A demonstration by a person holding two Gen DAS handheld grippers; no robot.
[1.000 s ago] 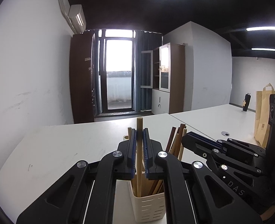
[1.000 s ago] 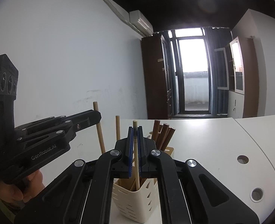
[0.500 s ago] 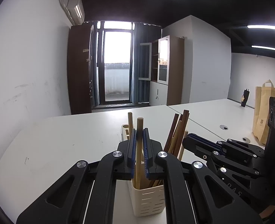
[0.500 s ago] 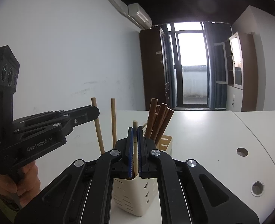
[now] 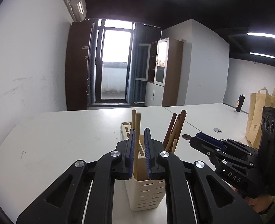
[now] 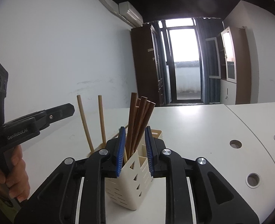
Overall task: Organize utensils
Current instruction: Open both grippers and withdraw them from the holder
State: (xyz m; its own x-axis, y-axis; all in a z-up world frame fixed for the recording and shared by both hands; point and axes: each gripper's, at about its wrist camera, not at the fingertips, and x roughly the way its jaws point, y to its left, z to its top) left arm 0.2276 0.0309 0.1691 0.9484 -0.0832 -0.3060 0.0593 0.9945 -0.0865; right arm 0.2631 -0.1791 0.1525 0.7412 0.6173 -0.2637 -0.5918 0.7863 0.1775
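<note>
A cream slotted utensil holder stands on the white table. It holds dark brown chopsticks and light wooden chopsticks. My left gripper is open above the holder, its jaws a little apart on either side of a light wooden chopstick that stands in the holder. My right gripper is open just over the holder, its jaws on either side of the dark chopsticks. Each gripper shows in the other's view: the right one, the left one.
A cream wooden block with cut-outs lies behind the holder. A brown paper bag stands at the far right. The table has round cable holes. A door and cabinets are behind the table.
Both grippers have opened and let go of their light chopsticks, which now stand in the holder. Both grippers have dropped lower over the holder.
</note>
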